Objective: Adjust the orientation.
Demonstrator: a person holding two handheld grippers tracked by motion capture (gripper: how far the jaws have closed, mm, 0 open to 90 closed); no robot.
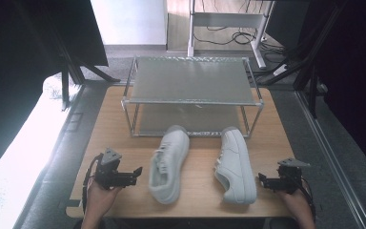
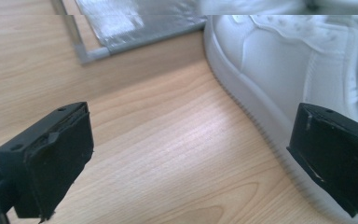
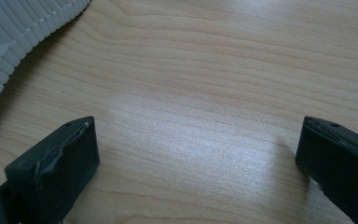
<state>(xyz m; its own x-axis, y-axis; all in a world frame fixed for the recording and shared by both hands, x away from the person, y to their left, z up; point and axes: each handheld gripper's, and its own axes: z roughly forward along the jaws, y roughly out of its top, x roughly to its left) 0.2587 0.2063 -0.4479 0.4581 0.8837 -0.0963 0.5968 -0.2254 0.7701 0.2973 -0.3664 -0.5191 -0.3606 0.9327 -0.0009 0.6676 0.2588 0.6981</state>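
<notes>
- High view: we count two white sneakers on the wooden table (image 1: 124,138), in front of one two-tier metal rack (image 1: 190,88). The left shoe (image 1: 169,164) lies tipped on its side; the right shoe (image 1: 234,164) stands on its sole. The left gripper (image 1: 132,172) sits just beside the left shoe, the right gripper (image 1: 263,180) just beside the right shoe; neither touches (two grippers, two shoes, so one each seems likely).
- Left gripper view: our jaws stand wide apart with nothing between them, the left shoe (image 2: 279,60) close ahead at the right jaw. We judge it light, with a soft, yielding upper and a stiffer rubber sole; the heel collar or the sidewall above the sole looks the surest hold, since smooth leather may slip.
- Right gripper view: jaws wide and empty over bare wood; the ribbed sole of the right shoe (image 3: 9,42) shows at upper left, grippy and firm.
</notes>
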